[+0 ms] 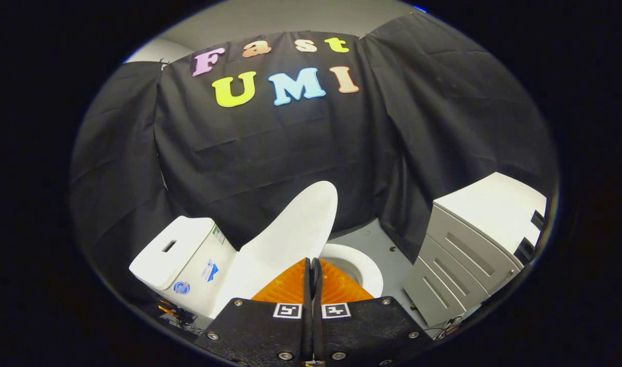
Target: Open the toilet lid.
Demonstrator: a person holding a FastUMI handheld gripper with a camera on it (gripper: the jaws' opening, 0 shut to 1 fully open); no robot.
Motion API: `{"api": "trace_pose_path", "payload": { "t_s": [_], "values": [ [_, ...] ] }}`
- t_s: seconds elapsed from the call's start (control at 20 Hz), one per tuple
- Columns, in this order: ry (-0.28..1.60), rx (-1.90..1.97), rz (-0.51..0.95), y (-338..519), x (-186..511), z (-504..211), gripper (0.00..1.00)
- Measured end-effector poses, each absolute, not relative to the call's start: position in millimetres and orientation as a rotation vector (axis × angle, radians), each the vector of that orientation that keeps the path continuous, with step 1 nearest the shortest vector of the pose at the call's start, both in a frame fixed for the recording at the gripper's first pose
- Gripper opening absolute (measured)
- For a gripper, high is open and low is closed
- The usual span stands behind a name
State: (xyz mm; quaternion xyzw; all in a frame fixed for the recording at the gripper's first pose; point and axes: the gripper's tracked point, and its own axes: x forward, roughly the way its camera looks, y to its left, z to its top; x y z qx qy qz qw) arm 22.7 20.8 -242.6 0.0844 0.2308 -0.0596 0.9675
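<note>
Gripper view: toilet (198, 270) low beyond the fingers, lid (285, 239) raised and tilted back toward the tank. Gripper (311, 265) closed, orange fingers (290, 285) pressed together on nothing, hiding much of the bowl rim (364, 265). Drawer cabinet (474, 244) beside the toilet, partly cut off.

Raised toilet lid (290, 229) blocking the way just ahead-left of the closed fingers (290, 285), cistern (181, 255) behind it. Open bowl rim (364, 265) ahead-right. Bare floor (377, 237) passable toward the drawer cabinet (474, 244), seemingly well apart.
</note>
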Motion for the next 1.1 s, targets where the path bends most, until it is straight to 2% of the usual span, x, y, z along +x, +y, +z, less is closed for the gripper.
{"api": "trace_pose_path", "payload": {
  "t_s": [1.1],
  "values": [
    [0.336,0.015,-0.031,124.4,49.3,-169.5,0.00]
  ]
}}
